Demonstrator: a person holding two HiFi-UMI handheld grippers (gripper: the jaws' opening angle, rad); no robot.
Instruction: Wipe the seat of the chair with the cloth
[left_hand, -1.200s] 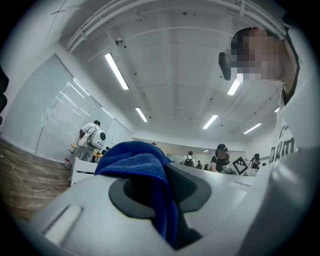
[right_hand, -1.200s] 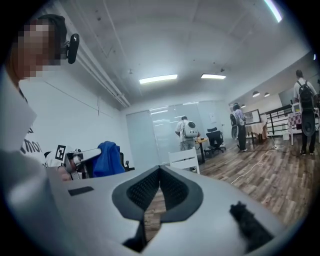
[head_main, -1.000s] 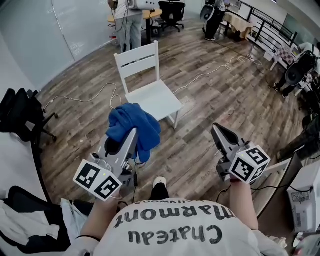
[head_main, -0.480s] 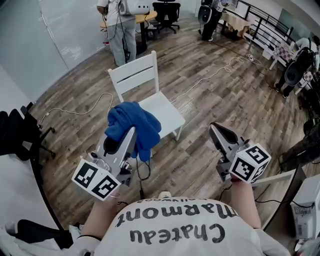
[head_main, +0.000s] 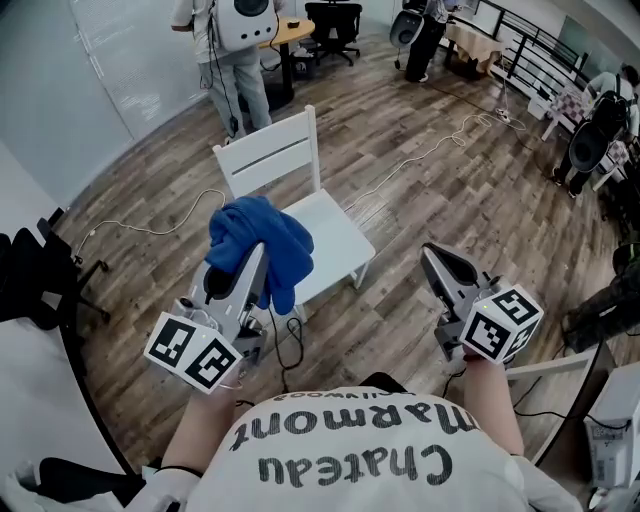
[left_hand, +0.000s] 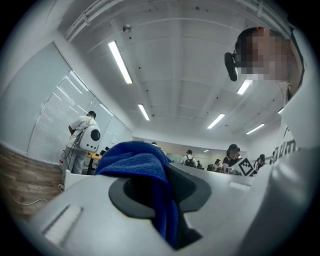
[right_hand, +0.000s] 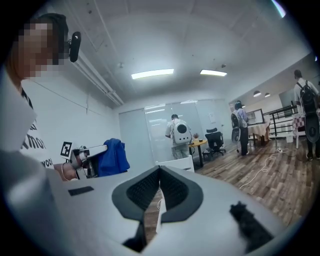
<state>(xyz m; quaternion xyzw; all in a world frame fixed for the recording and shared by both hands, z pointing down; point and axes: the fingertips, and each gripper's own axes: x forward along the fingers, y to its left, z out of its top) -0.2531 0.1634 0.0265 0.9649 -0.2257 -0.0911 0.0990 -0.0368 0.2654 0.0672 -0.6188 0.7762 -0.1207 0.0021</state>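
A white wooden chair (head_main: 330, 228) stands on the wood floor ahead of me, its seat partly hidden by the blue cloth (head_main: 262, 240). My left gripper (head_main: 243, 262) is shut on that cloth, holding it bunched above the seat's near left corner. In the left gripper view the blue cloth (left_hand: 145, 172) hangs between the jaws. My right gripper (head_main: 436, 262) is shut with nothing in it, held to the right of the chair. In the right gripper view the closed right gripper (right_hand: 159, 175) points up, with the chair back (right_hand: 176, 163) and the cloth (right_hand: 111, 157) beyond.
A person with a white backpack (head_main: 228, 40) stands behind the chair near a round table (head_main: 290, 32) and an office chair (head_main: 336, 20). Cables (head_main: 420, 160) run across the floor. Dark bags (head_main: 30, 270) lie at the left; equipment and railings (head_main: 585, 130) fill the right.
I have moved closer to the chair; it now sits nearer in the head view. The left gripper with the cloth rose slightly over the seat. The right gripper barely moved.
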